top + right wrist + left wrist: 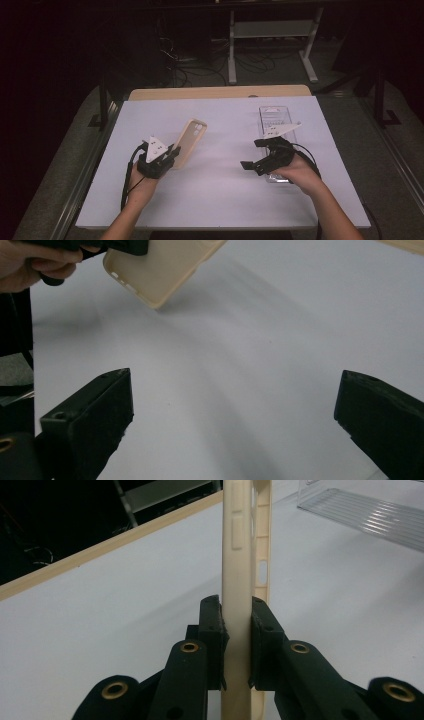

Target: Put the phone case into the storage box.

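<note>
Left hand-held gripper (171, 151) clamped on beige phone case (190, 141); pads pinching one long edge, seen close in left gripper view (236, 645), case (240, 555) running straight up between them. Case lifted off white table (220, 200), tilted, camera cutout toward 1 o'clock, sitting at about 9 o'clock of table centre. Right hand-held gripper (254, 154) released, jaws wide apart with nothing between them, hovering over near end of clear plastic tray (274, 117) at about 3 o'clock; jaws aimed toward 9 o'clock, at the case (160, 270). Judged status: pickup of case done, case secured in air; placement or handover not yet done, right side apparently waiting to receive or assist. Tray looks empty as far as visible. Writing/brands: none legible on case, tray or grippers; small marks on grey plates too small to read.
</note>
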`<action>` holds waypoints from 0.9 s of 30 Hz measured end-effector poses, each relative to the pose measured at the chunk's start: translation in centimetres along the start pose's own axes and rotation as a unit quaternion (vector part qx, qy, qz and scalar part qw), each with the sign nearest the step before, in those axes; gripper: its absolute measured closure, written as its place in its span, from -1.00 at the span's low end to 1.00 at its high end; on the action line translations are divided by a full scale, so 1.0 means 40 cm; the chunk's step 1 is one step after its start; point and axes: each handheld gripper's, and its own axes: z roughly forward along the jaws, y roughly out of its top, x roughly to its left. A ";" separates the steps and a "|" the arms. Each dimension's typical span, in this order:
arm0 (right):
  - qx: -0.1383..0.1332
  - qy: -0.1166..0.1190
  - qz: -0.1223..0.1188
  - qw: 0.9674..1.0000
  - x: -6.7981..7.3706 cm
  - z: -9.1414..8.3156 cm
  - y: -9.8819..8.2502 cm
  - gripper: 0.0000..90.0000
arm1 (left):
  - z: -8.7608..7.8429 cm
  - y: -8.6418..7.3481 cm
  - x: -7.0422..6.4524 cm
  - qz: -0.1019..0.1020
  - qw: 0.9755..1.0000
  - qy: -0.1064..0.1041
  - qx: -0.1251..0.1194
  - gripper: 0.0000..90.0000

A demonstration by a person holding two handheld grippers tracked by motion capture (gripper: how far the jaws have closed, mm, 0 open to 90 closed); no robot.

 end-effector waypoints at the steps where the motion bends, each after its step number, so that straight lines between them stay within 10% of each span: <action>1: 0.000 0.001 0.002 1.000 0.001 0.000 0.002 -0.96 | 0.001 0.000 -0.001 0.000 1.000 -0.001 0.000 0.75; 27: 0.018 0.019 0.015 1.000 0.019 0.071 0.104 -0.98 | -0.004 -0.002 0.011 -0.003 1.000 0.003 -0.005 0.75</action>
